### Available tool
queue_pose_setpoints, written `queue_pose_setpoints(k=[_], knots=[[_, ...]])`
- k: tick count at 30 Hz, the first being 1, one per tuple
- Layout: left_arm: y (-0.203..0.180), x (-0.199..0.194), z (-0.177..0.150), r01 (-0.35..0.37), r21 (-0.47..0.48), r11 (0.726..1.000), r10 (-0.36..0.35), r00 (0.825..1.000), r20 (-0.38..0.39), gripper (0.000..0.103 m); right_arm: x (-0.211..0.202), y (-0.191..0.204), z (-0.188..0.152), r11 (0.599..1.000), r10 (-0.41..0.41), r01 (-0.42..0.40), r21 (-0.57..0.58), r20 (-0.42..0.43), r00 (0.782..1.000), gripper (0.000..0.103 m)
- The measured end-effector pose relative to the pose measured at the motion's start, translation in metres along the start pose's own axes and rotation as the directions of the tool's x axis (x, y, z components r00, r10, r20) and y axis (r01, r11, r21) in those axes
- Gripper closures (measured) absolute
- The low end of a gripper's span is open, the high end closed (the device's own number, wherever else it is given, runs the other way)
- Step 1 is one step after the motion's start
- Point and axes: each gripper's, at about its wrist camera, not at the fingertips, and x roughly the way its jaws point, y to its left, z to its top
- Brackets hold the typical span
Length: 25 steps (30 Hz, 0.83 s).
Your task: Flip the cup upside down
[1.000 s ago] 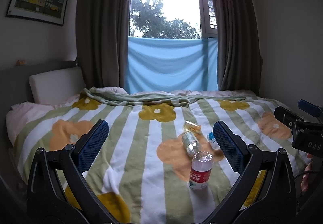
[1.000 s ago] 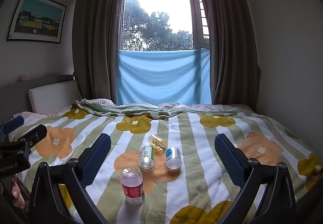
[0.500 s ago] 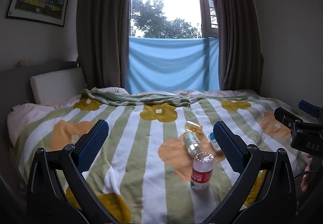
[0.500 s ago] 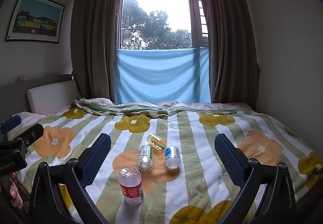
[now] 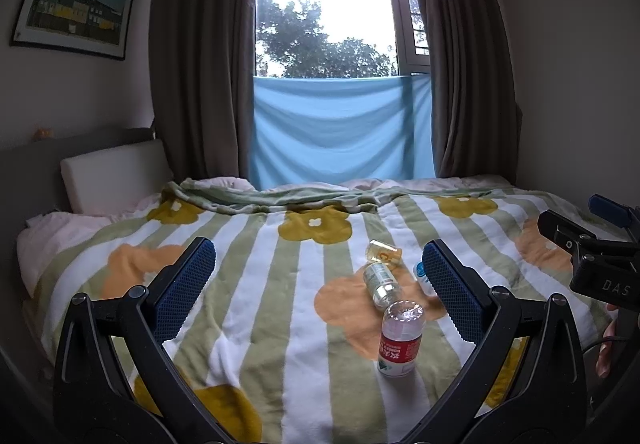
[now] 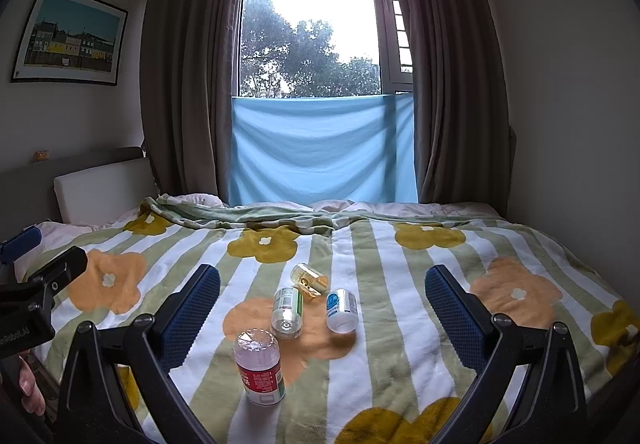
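Above the bed [image 6: 400, 324] both my claws gape wide, empty: left claw [image 5: 318, 286]; right claw [image 6: 322, 304]; red-label bottle [image 6: 260, 368] stands between them.

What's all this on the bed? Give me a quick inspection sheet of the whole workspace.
Surface: striped flowered blanket on a bed.
Job's things: red-labelled clear plastic cup standing bottom-up; green-labelled cup, blue-labelled cup and yellow-tinted cup lying on their sides.
Clutter: nothing seen.
Grippers: left tool and right tool both open, empty.
Cables: dark cable beside the right tool.
Surroundings: window, grey curtains, blue cloth, framed picture.
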Motion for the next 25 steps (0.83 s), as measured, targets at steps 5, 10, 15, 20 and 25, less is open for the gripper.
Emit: queue_pose_setpoints(k=[5,10,15,20,25], knots=[[-0.0001,-0.0006,0.0000,-0.001,0.002,1.000,0.001,1.000,0.001,0.000,0.0003,-0.0003,-0.0003,1.000,0.000,0.000,0.001,0.001,1.000,0.000],[0.0015,-0.0020,0.0023,-0.006,0.009,1.000,0.006,1.000,0.009,0.000,0.0005,-0.0005,-0.0009,1.000,0.000,0.000,0.001,0.001,1.000,0.000],[0.0006,-0.0041,0.0038,-0.013,0.018,1.000,0.013,1.000,0.021,0.000,0.0002,-0.0002,-0.0006,1.000,-0.001,0.001,0.002,0.001,1.000,0.000],[-0.0007,-0.0050,0.0041,-0.004,0.030,1.000,0.004,0.999,0.032,0.000,0.0001,0.0000,-0.0006,1.000,0.001,-0.001,0.003,0.001,1.000,0.000],[-0.0034,-0.0101,0.0029,-0.028,0.049,0.998,0.025,0.998,0.062,0.000,-0.0003,0.0034,-0.0001,1.000,0.003,-0.003,0.000,0.000,1.000,0.000]])
